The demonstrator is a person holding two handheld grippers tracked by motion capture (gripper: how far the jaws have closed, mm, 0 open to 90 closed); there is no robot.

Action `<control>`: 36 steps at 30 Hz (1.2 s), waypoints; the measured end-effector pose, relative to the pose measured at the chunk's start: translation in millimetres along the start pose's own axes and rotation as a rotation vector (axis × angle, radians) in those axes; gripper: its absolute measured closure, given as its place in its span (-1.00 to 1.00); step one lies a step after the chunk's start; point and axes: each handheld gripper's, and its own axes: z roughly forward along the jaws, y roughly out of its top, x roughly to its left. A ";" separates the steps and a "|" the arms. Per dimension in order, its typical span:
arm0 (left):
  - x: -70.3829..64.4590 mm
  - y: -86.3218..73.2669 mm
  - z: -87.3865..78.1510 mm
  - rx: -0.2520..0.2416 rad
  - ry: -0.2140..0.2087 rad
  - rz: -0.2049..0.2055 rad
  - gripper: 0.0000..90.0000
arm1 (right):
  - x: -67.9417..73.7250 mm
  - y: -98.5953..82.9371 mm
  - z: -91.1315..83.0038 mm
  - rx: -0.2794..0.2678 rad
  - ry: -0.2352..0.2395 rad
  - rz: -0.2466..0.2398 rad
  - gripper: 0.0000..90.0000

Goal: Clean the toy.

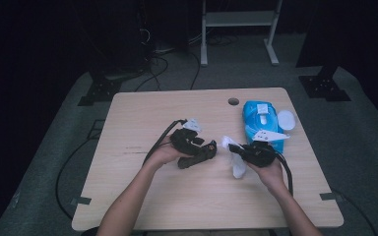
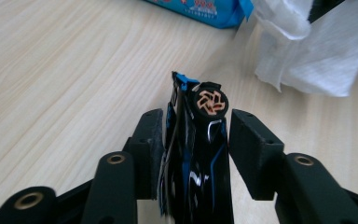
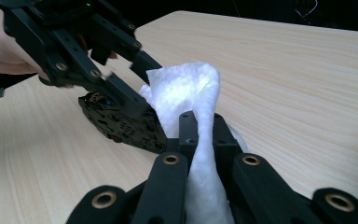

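The work in hand looks like wiping a small black gadget (image 2: 198, 154) with a white wipe (image 3: 186, 93). The left tool (image 1: 207, 149) is clenched on the gadget, which stands edge-up between its jaws in the left gripper view, a round cap with copper-coloured marks at its top. The right tool (image 3: 200, 135) is clamped on the wipe, the sheet pinched between its jaws with a loose fold rising above them and touching the gadget just beside the left tool's tip.

To do this step well, I judge the left tool should hold the gadget steady and slightly raised off the tabletop (image 1: 147, 113), while the right tool draws the loose fold across the exposed face in short strokes — pressing lightly, so the gadget doesn't twist out of the grip. The wipe should be dragged by its free end, not by the hard jaws.

A blue wipe pack (image 1: 262, 123) lies near the right hand (image 1: 270, 173), its white lid (image 1: 286, 119) just beside it. The tabletop is pale wood grain with a cable hole (image 1: 233, 102) near the far edge. Around it – dark room, grey carpet, trailing cables, and a white frame (image 1: 238, 19) behind
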 end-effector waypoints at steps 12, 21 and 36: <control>20.5 -26.3 -21.7 -0.054 -0.035 -0.132 0.04 | 1.7 -0.9 4.1 0.008 0.012 -0.005 0.91; 17.8 -27.7 -15.1 -0.037 -0.031 -0.123 -0.02 | 2.6 -0.4 2.4 0.008 0.019 -0.011 0.91; 5.7 -24.4 -16.9 -0.022 0.033 -0.052 -0.01 | 7.3 3.5 2.1 0.014 0.030 -0.031 0.91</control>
